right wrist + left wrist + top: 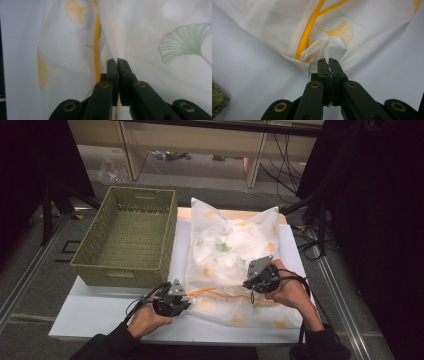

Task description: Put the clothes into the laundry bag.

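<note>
Mesh laundry bag, white with orange and green ginkgo-leaf print, lies flat on the white surface, filling its right half. Bag looks stuffed with pale cloth. Orange zipper line runs across the bag near its front edge.

Left gripper sits at the bag's near left corner, held by the person's left hand. In the left gripper view its fingers are pressed together, pinching a small fold of mesh at the corner, just right of the white zipper pull at the end of the orange zipper.

Right gripper rests on the bag farther right, above the zipper line, in the right hand. In the right gripper view its fingers are also pressed together, nipping a ridge of the bag's fabric beside the orange zipper, with a green leaf print off to the right.

Green woven basket stands on the surface's left side, touching or just beside the bag's left edge
</note>
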`<state>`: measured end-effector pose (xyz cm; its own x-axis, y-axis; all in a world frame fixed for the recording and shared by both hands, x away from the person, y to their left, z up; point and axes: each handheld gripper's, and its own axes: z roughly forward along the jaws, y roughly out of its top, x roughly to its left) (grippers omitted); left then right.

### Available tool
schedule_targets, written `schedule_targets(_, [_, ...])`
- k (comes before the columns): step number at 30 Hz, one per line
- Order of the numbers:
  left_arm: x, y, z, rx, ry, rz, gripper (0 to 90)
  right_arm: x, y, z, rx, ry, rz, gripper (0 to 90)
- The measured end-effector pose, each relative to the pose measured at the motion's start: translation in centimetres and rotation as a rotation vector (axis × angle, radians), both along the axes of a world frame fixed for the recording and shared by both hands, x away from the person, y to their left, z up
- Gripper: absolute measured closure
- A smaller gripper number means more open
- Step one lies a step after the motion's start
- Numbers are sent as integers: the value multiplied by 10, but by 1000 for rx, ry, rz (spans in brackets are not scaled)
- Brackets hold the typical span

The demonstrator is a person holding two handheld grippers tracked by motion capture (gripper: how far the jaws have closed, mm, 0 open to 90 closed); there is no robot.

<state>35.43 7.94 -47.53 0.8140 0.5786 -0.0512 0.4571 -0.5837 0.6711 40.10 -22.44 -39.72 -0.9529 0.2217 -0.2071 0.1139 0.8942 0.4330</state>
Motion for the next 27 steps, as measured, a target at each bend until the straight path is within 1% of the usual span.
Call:
schedule_targets(1, [-1,0,1,4,0,3,888,2,2,-8,-12,27,-7,900])
schedule_targets(2, [-1,0,1,1,-3,0,888,7,5,-17,-33,47,13,900])
schedule_targets(3, [-1,0,1,2,-11,-1,888,8,6,-22,-38,78,-18,900])
schedule_targets(4, [-1,0,2,1,-12,-3,889,11,8,-27,-46,81,-12,900])
schedule_targets(5, [0,1,3,9,-22,-14,889,13,9,-32,-56,83,-15,900])
schedule_targets(6, [0,1,2,2,-22,-9,888,15,9,-36,-64,89,-25,900])
schedule_targets(7, [-1,1,1,-3,-13,-5,888,18,9,-39,-68,89,-32,900])
schedule_targets(8, [-1,1,2,1,-14,-6,888,21,10,-43,-60,85,-44,900])
schedule_targets(10, [-1,1,2,-4,-20,-19,888,27,10,-47,-68,70,-24,900])
schedule_targets(11, [-1,1,2,-6,-20,-20,889,26,10,-50,-55,85,-89,900])
schedule_targets(12, [-2,1,1,-21,-20,-16,888,31,10,-52,-67,55,-54,900])
schedule_targets(13, [-2,1,1,-21,-24,-20,889,35,10,-54,-70,52,-66,900])
schedule_targets(14, [-2,1,1,-22,-22,-20,889,38,10,-57,-62,30,-89,900])
schedule_targets(16, [-2,1,2,-18,-17,-23,890,45,10,-60,-64,-3,-105,900])
schedule_targets(17, [-2,1,1,-22,-20,-28,890,48,10,-62,-60,-3,-115,900])
schedule_targets(18, [-2,1,1,-22,-23,-25,889,52,9,-63,-57,-13,-124,900])
schedule_targets(19, [-2,2,1,-13,-24,-30,890,54,9,-64,-53,-15,-127,900])
schedule_targets(20, [-1,1,0,-11,-26,-28,890,56,9,-64,-53,-28,-142,900])
schedule_targets(21, [0,1,0,-13,-19,-34,891,60,9,-64,-51,-46,-151,900])
schedule_targets(22, [1,0,0,2,-30,-31,892,63,9,-65,-54,-57,-152,900])
schedule_targets(23, [1,-1,-1,-7,-25,-31,892,67,10,-66,-52,-59,-166,900])
schedule_targets(24, [1,-1,-1,0,-26,-32,892,70,10,-66,-52,-81,-184,900])
schedule_targets(25, [1,-1,-1,1,-27,-34,892,78,10,-66,-49,-103,-171,900])
schedule_targets(26, [2,-1,-1,1,-29,-33,893,79,10,-67,-43,-99,-214,900])
schedule_targets(27, [4,-1,-2,-10,-35,-32,893,83,10,-68,-36,-100,-227,900])
